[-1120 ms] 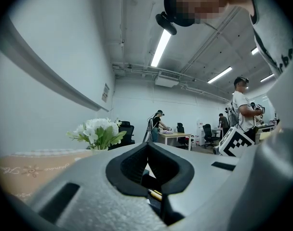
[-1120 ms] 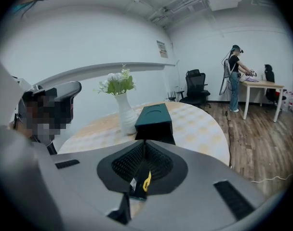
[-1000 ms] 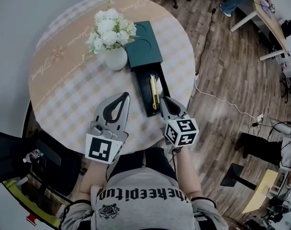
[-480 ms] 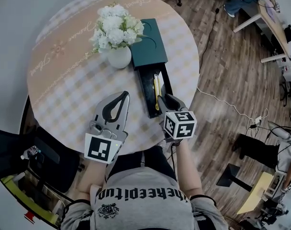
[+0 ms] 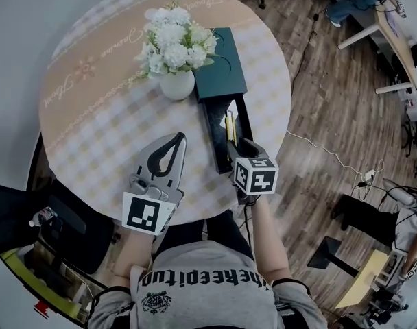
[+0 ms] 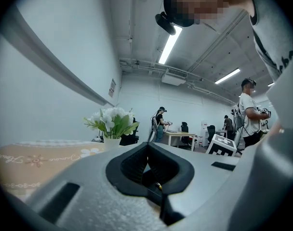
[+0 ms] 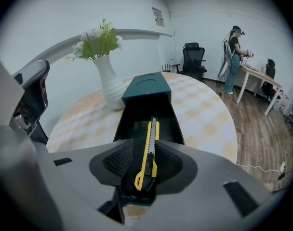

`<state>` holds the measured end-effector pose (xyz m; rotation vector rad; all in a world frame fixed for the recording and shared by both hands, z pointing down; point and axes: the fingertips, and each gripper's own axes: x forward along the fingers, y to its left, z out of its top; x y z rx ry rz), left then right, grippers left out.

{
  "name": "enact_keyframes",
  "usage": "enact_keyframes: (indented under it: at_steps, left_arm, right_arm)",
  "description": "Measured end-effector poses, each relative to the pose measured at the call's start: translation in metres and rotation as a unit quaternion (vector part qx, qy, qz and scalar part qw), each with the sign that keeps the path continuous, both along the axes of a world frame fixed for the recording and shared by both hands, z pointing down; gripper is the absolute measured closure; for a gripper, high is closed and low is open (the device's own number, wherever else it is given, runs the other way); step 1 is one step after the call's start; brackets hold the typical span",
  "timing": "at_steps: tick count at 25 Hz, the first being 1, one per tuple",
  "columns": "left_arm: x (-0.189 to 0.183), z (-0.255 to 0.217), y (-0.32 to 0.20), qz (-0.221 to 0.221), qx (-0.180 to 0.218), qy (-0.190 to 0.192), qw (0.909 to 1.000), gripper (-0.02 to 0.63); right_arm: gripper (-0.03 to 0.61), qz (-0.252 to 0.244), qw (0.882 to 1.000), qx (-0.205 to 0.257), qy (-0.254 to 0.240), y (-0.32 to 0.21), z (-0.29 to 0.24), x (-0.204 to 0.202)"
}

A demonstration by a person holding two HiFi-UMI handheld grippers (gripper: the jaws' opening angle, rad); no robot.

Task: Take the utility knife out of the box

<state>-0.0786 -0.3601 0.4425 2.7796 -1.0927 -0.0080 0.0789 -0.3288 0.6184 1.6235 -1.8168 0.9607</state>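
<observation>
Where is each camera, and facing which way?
Head view: on the head, steeply down on round checked table; forearms, left tongs, right tongs show.
Left gripper view: on left tongs, level across table; shut jaws show.
Right gripper view: on right tongs, tilted down; jaws, just opening, straddle yellow utility knife in dark green box.
All share the white flower vase.

White flowers [image 5: 173,43] in vase [image 5: 177,86] on table [image 5: 92,115]

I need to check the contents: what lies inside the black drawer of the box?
A yellow utility knife lies lengthwise in the black drawer. The drawer's far end is hidden inside the teal sleeve, and the knife covers the floor beneath it.
</observation>
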Motion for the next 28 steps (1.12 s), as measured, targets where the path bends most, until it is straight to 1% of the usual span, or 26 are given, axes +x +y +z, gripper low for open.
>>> enact_keyframes:
  at_steps: [9, 19, 24, 28]
  left_arm:
    - [-0.006, 0.005, -0.006, -0.005, -0.005, 0.000, 1.0000, 0.597]
    - [-0.010, 0.009, -0.012, -0.007, -0.012, -0.001, 0.9999, 0.597]
    - [-0.012, 0.011, -0.015, -0.010, -0.014, -0.001, 0.9999, 0.597]
    - [-0.013, 0.012, -0.015, -0.012, -0.015, -0.002, 0.9998, 0.597]
  right_arm:
    - [0.410, -0.012, 0.998, -0.048, 0.040, -0.009, 0.017, 0.000]
    - [0.403, -0.015, 0.994, -0.088, 0.057, -0.020, 0.037, 0.001]
    - [0.410, -0.014, 0.990, -0.121, 0.076, -0.019, 0.048, 0.003]
    - [0.416, -0.010, 0.990, -0.123, 0.074, -0.019, 0.049, 0.004]
